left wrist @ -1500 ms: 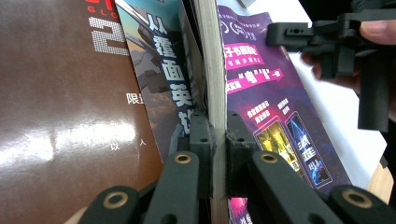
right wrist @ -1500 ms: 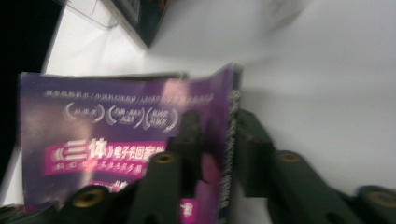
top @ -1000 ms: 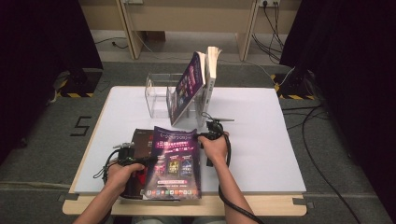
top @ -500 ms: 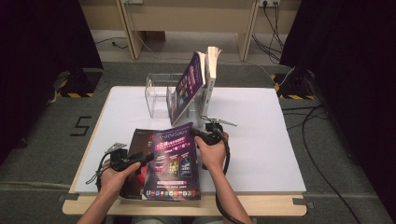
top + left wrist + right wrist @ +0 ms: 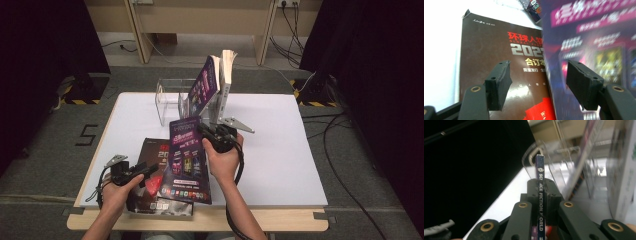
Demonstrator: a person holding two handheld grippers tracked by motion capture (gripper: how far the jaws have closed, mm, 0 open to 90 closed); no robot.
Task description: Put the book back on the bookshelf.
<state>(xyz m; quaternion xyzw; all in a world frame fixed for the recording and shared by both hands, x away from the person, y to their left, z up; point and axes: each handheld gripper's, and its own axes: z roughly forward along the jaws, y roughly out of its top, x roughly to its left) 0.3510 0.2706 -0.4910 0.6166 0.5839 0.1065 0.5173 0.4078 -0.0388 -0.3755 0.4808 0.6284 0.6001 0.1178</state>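
Now we lift purple magazine [image 5: 186, 160] by spine edge toward clear rack [image 5: 172, 100] at 12 o'clock. Right gripper [image 5: 209, 136]: jaws clamped tight on spine, magazine tilted up off table [image 5: 280, 150]. Left gripper [image 5: 145, 172]: jaws have just been opening, stand wide, nothing between them, at 9 o'clock of magazine's near end, above brown book [image 5: 499, 62]. We keep clamp firm, swing magazine upright, aim for free slot beside standing magazines [image 5: 205, 85]. We keep left gripper clear of the cover.
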